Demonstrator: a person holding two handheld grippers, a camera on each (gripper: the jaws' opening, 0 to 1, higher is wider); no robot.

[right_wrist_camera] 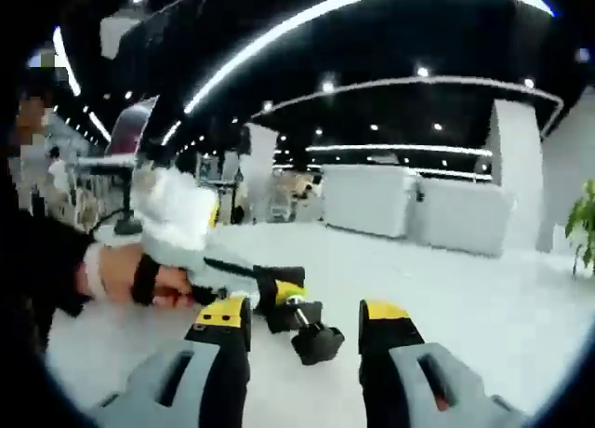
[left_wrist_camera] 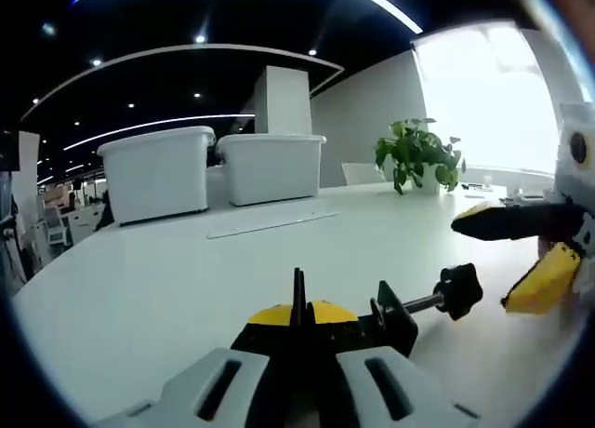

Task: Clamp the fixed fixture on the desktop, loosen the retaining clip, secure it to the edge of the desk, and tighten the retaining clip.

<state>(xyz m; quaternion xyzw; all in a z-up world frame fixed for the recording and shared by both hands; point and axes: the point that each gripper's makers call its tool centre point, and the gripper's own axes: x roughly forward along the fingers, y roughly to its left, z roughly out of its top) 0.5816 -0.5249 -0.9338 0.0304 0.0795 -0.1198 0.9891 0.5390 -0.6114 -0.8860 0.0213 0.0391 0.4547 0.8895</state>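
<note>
Left gripper (left_wrist_camera: 299,327) is clamping the fixture (left_wrist_camera: 372,321) on the desk (left_wrist_camera: 167,279), screw knob (left_wrist_camera: 459,290) pointing right toward the right gripper (right_wrist_camera: 304,326), whose 2 jaws are standing apart just short of it.

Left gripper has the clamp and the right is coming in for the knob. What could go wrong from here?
1. The left gripper pinches the clamp only at one end, so turning the knob may twist it loose.
2. The open right gripper may nudge the knob instead of straddling it.
</note>
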